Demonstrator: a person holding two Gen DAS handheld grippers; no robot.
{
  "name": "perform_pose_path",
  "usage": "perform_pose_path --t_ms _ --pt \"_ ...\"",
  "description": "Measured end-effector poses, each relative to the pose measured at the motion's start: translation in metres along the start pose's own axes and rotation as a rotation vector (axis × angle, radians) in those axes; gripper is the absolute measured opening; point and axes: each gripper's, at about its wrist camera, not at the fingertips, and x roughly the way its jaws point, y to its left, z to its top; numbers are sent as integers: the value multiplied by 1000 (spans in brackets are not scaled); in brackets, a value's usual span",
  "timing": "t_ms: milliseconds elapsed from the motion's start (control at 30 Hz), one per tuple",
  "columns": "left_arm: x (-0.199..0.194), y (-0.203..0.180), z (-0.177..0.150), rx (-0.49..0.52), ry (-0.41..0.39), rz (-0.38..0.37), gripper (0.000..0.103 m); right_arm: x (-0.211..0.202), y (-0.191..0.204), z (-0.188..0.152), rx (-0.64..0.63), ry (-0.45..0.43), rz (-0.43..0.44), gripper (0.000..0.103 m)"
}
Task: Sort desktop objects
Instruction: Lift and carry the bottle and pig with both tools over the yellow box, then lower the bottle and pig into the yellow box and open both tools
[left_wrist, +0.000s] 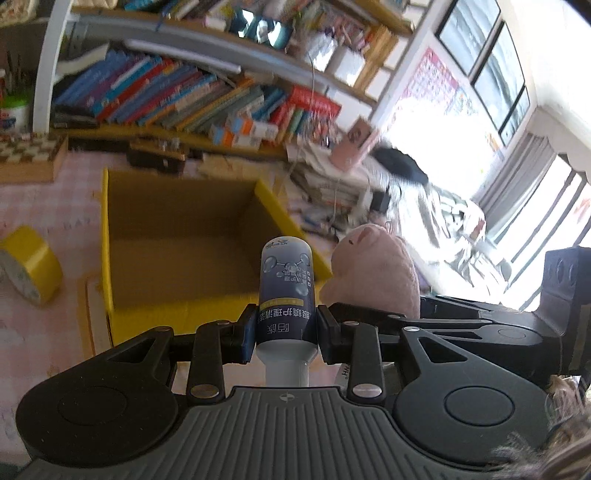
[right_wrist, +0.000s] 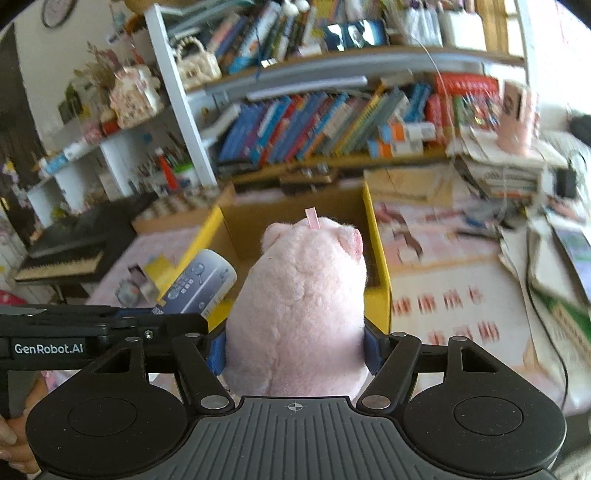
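Clamped low on a light, stiff, slick bottle (left_wrist: 286, 291) by left tongs (left_wrist: 286, 326), and half-wide round a soft, squashy plush pig (right_wrist: 301, 306) by right tongs (right_wrist: 295, 349), near the box (left_wrist: 177, 236).

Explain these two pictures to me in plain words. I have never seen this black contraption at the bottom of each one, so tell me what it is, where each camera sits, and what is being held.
The black contraption is a hand-held two-finger gripper; a person carries one in each hand, and there is no robot arm. Each picture comes from a wide-angle camera mounted on one gripper, looking forward along its fingers.

In the left wrist view, the left gripper is shut on a small dark-blue labelled bottle. In the right wrist view, the right gripper is closed around a pink plush pig. Each view also catches the other gripper's load at its side.

Ahead of both lies an open yellow cardboard box on a desk with a pink patterned cover. A roll of yellow tape lies to the box's left. Behind are shelves of books and a stack of papers.
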Motion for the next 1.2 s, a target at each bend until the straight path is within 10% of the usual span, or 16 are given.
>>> perform_pose_path --t_ms 367,1200 --pt "22 19 57 14 -62 86 30 55 -6 55 -162 -4 81 69" --pt "178 79 79 117 310 334 30 237 6 57 -652 486 31 70"
